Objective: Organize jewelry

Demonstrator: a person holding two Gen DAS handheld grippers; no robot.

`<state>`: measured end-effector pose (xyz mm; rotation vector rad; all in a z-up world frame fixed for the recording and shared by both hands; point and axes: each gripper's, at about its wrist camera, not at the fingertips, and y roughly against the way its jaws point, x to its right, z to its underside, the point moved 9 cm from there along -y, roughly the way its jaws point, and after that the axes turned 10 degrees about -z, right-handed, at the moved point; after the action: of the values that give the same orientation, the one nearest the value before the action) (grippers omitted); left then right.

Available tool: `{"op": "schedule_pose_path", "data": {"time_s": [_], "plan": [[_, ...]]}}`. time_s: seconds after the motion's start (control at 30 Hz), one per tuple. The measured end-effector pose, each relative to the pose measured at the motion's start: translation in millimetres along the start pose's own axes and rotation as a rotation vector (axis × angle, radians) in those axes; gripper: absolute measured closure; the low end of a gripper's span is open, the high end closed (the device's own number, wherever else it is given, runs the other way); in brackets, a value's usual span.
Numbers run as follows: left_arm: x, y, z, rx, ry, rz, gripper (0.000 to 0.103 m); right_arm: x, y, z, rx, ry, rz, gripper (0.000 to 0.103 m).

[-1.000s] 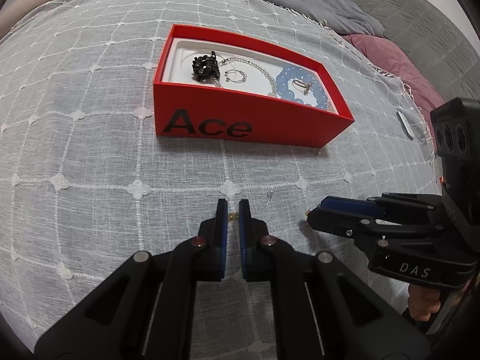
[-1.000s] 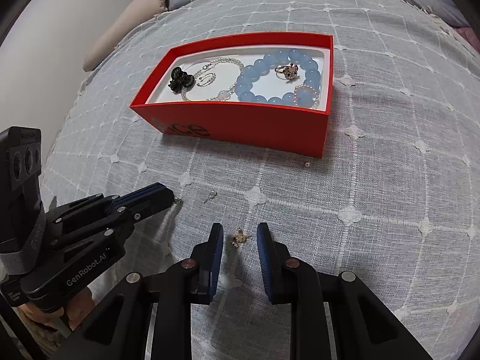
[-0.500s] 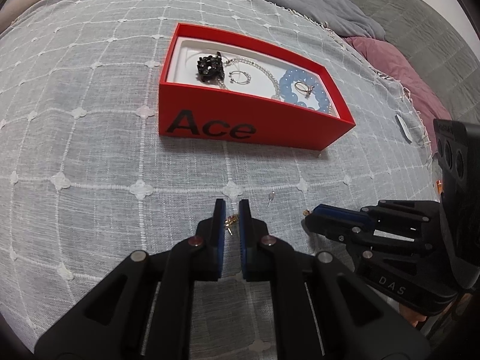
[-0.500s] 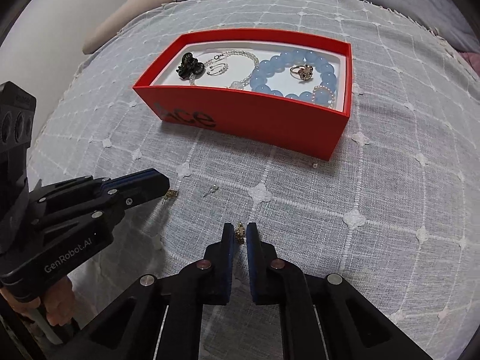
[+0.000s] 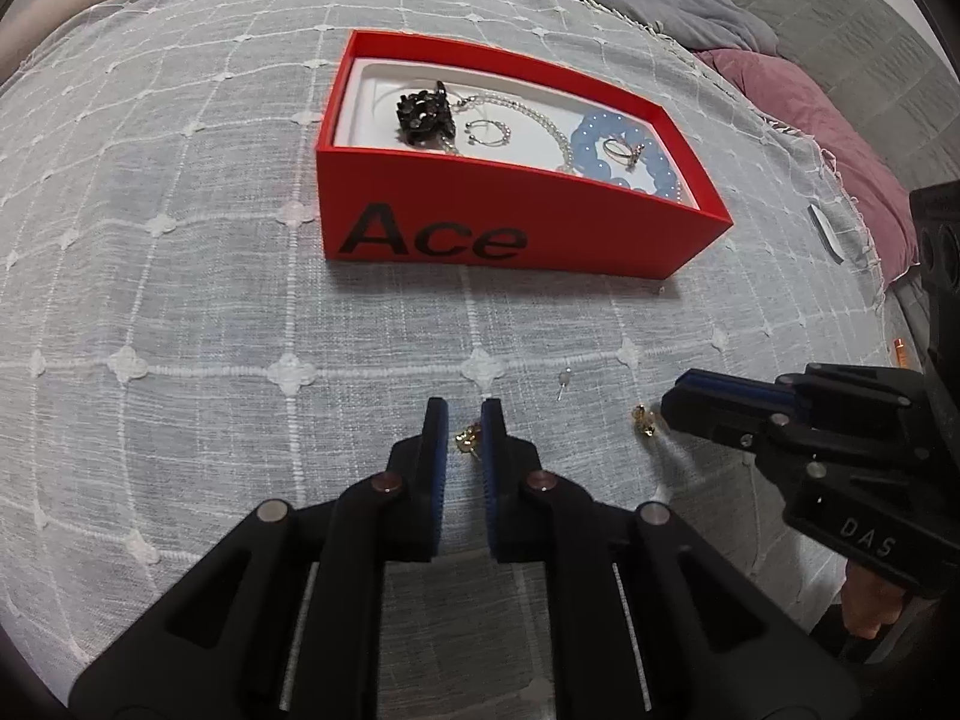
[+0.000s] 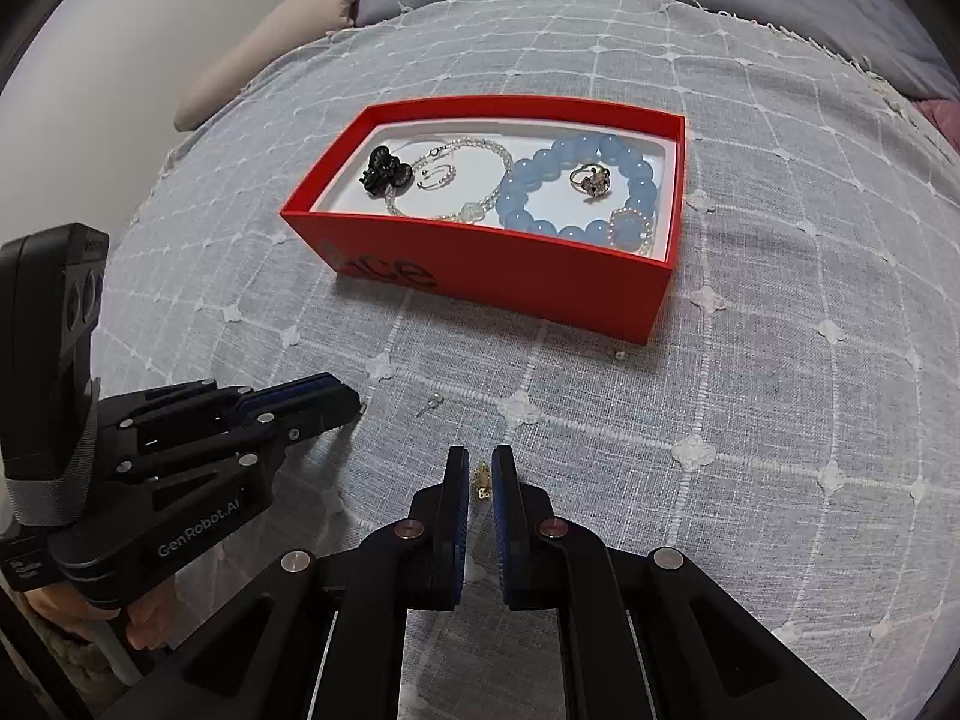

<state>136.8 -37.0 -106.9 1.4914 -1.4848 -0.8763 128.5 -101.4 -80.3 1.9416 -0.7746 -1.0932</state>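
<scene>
**2 grippers, 2 gold earrings, 1 red box**

2 handheld grippers sit low over the white checked cloth (image 5: 180, 300), both on the near side of the red box (image 5: 480, 228), which carries the black lettering "Ace" on its front wall.

1. Left gripper (image 5: 461, 420): jaws narrowed to a small gap; a gold earring (image 5: 467, 439) lies in that gap, against the right pad; contact with the left pad cannot be confirmed, so a firm clamp cannot be told.
2. Right gripper (image 6: 480, 468): jaws likewise narrowed; a second gold earring (image 6: 482, 481) sits between the pads near their tips; whether both pads press on it cannot be told. In the left wrist view this earring (image 5: 643, 420) shows at the tip of the right gripper (image 5: 675, 405).
3. Silver stud (image 6: 431, 403): lies loose on the cloth between the box front and the 2 grippers, apart from both.
4. Small pearl bead (image 6: 619, 354): rests on the cloth just beside the box's near right corner.

Box contents, left to right: black flower piece (image 6: 385, 173); thin silver ring (image 6: 437, 175); clear beaded bracelet (image 6: 456, 180); blue bead bracelet (image 6: 576, 192) with a gold ring (image 6: 591, 180) lying inside its loop.
</scene>
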Motion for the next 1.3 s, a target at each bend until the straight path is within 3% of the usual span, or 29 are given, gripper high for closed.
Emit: {"op": "schedule_pose_path", "data": {"time_s": [0.2,0.47,0.73,1.2,1.3], "plan": [[0.9,-3.5,0.3,0.006,-0.039,-0.023,0.081,3.4,-0.6,-1.4,0.003,-0.011,0.005,0.095],[7.1,-5.2,0.4,0.012,-0.065,-0.026,0.081,11.9,-4.3,-0.5,-0.013,-0.075,-0.001,0.092],[5.5,-3.1,0.2,0.015,-0.045,-0.008,0.092,13.7,-0.7,-1.4,-0.007,-0.09,-0.01,0.091],[-4.3,2.0,-3.7,0.007,-0.024,0.001,0.094,15.0,7.6,-2.3,0.004,-0.105,-0.036,0.09],[-5.3,1.7,-3.6,0.005,-0.023,0.003,0.093,14.9,9.8,-1.9,0.003,-0.104,-0.045,0.083]]}}
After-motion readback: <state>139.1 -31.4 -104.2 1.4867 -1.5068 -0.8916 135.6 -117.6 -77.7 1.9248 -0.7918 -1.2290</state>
